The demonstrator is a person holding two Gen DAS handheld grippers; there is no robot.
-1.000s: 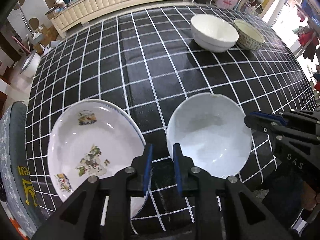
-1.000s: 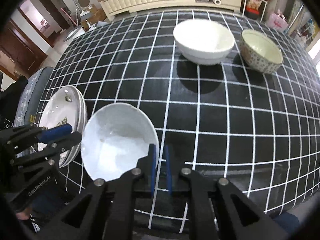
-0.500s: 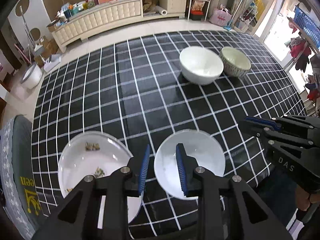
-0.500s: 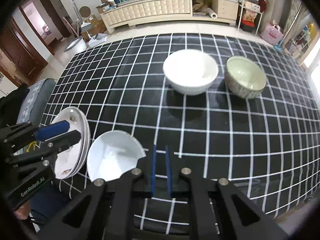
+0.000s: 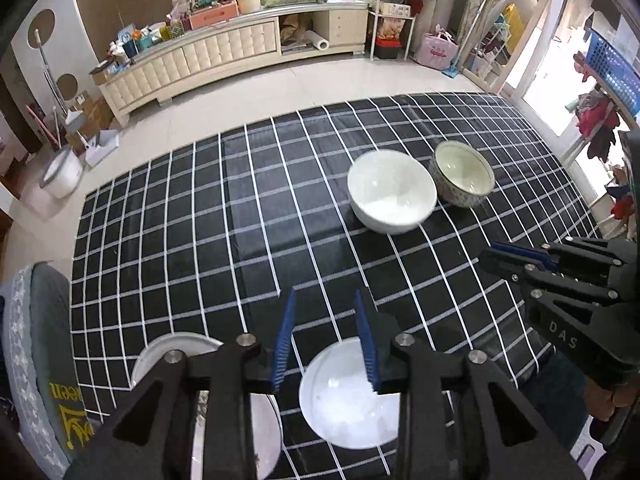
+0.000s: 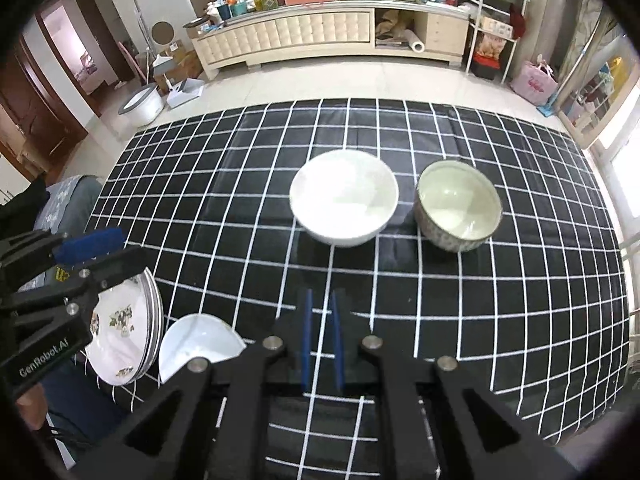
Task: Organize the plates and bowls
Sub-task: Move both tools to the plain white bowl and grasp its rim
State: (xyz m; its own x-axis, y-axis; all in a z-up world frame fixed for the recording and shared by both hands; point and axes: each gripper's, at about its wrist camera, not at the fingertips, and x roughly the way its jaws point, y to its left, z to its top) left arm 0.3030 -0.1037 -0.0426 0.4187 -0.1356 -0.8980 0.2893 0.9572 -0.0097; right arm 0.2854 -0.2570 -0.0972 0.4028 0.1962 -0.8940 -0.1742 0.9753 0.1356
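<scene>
A stack of floral white plates [image 6: 124, 340] lies at the table's near left; it also shows in the left wrist view [image 5: 176, 348]. A plain white dish [image 5: 344, 404] lies beside it, also in the right wrist view [image 6: 200, 340]. A white bowl [image 5: 390, 192] and a patterned bowl [image 5: 462, 178] stand side by side farther back, also in the right wrist view: white bowl [image 6: 344, 198], patterned bowl [image 6: 458, 204]. My left gripper [image 5: 326, 336] is open and empty, high above the plates. My right gripper [image 6: 320, 334] has its pads nearly together, holding nothing.
The table wears a black cloth with a white grid [image 5: 240, 220]. A grey chair [image 5: 36, 360] stands at the near left edge. A cream cabinet [image 6: 304, 36] with clutter, a bucket [image 6: 140, 104] and shelves stand across the floor.
Both grippers have risen and pulled back from the plates and dish, so the table looks smaller. The left jaws have opened wider. The dishes have not moved.
</scene>
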